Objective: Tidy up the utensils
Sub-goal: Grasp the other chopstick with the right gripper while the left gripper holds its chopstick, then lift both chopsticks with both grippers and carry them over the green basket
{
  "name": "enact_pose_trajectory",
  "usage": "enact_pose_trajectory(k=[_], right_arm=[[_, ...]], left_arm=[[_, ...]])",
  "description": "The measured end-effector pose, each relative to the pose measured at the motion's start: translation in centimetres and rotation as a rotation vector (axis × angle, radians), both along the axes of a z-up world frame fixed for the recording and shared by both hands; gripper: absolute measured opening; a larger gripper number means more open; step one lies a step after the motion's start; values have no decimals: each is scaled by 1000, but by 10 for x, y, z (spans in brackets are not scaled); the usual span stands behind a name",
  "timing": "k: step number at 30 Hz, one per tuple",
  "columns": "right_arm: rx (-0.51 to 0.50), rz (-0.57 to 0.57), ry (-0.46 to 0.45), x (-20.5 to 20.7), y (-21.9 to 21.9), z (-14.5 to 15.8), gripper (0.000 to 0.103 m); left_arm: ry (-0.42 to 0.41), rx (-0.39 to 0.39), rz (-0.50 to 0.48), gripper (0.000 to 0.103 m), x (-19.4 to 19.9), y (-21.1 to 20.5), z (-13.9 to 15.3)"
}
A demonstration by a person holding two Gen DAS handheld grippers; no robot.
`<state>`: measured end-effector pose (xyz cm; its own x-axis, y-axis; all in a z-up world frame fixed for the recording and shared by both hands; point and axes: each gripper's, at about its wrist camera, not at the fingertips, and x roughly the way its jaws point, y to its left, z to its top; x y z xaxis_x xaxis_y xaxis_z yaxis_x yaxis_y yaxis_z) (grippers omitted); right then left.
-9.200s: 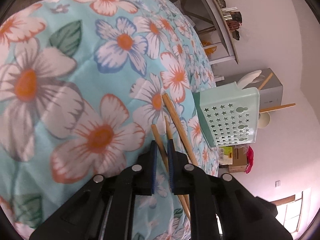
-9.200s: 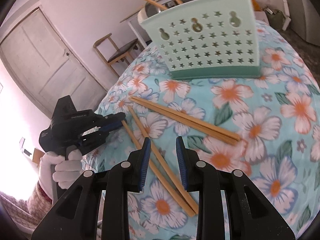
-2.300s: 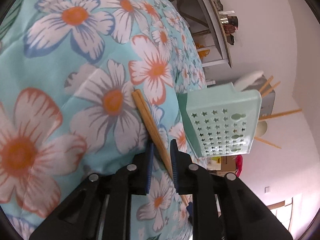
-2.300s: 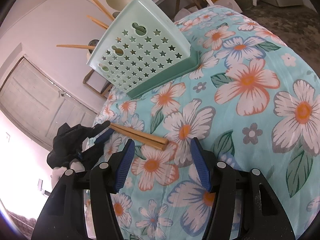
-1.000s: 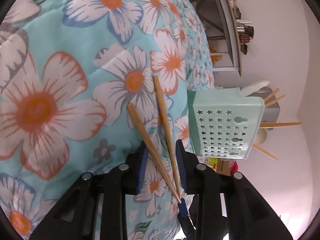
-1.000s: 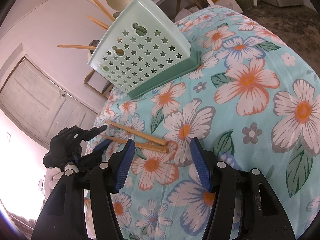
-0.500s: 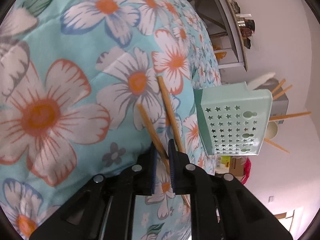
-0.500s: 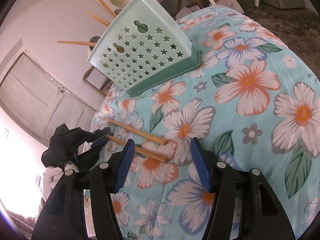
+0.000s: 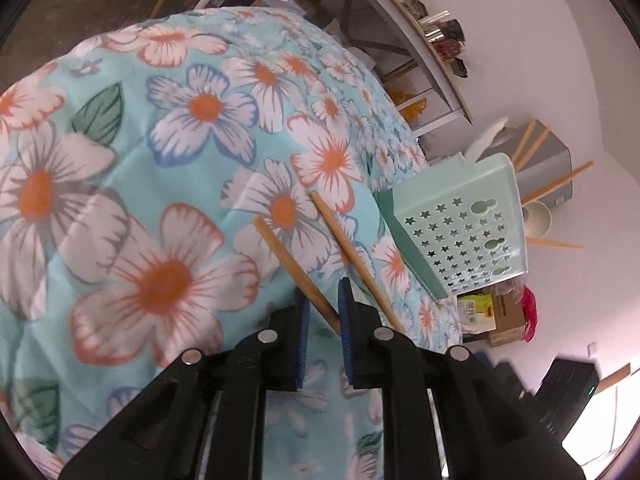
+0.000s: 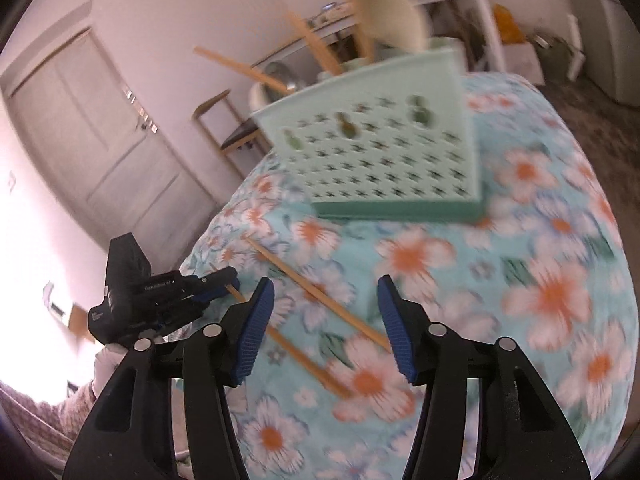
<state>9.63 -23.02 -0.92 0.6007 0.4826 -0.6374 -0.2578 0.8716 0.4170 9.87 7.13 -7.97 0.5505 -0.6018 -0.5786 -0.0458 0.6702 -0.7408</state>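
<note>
The left gripper (image 9: 322,304) is clamped on one chopstick (image 9: 294,264) at lower centre; a second chopstick (image 9: 352,258) lies just right of it on the floral cloth (image 9: 120,160). The mint basket (image 9: 460,232) stands at right. The right gripper (image 10: 326,324) has just been closing, nothing between its jaws.

One chopstick (image 9: 298,270) is now clamped by the left gripper (image 9: 323,308) and lifted off the floral cloth (image 9: 120,168); the right gripper (image 10: 326,320) is raised, its jaws slightly narrowed, toward twelve o'clock.
</note>
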Motion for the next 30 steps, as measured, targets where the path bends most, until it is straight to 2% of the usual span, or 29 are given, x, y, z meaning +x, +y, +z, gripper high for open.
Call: enact_pose_trajectory(k=[8,16,22,27,30], right_arm=[[-123,199,-11,46,71,-1,39],[-256,367,18,86,128,-23,34],[-326,457,30,96,149,-34,33],[-374,492,64,109,160,-48,27],[-404,499,64,108,163,-55,20]], left_arm=[[-64,25,-36,15,-6,0,-2],[-110,37,-59,15,-10,-1,-4],[-127,37,-71,15,-11,-1,-5],[-131,36,-73,15,-13,0,-5],[-131,36,-74,15,-13,0,-5]])
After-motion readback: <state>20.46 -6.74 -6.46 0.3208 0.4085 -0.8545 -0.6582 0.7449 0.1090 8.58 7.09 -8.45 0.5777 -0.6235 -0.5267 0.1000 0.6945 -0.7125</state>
